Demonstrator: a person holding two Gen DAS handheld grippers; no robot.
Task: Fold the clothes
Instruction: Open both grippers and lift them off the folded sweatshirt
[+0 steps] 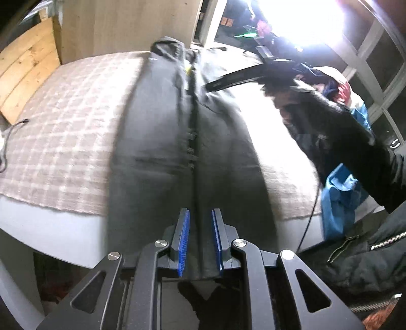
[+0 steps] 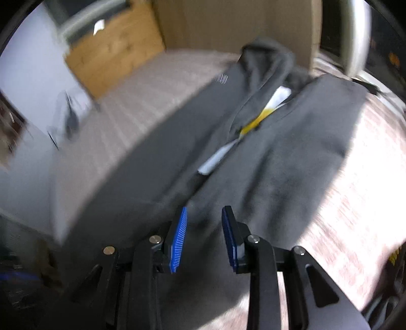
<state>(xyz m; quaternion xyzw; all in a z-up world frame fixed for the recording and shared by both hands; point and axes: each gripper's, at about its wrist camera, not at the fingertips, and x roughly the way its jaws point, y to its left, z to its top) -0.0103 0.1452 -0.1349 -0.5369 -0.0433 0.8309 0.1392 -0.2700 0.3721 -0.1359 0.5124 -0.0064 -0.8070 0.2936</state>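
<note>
Fingers (image 1: pixel 183 236) of left gripper (image 1: pixel 200 240) parted around hoodie (image 1: pixel 157 142) hem, frame bottom; right gripper (image 2: pixel 204 238) open over hoodie on checked worktop (image 1: pixel 63 132).

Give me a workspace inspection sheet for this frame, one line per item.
Surface: bed with checked cover, part sunlit.
Job's things: dark grey jacket spread flat, front closed, hem hanging over the near edge; yellow and white label at the collar.
Clutter: blue fabric at the bed's right side.
Grippers: left claw open, astride the hem's centre seam; right claw open above the jacket, view blurred.
Cables: dark cord on the cover's left; thin cable by the blue fabric.
Surroundings: wooden headboard, bright window, person in black sleeve.
</note>
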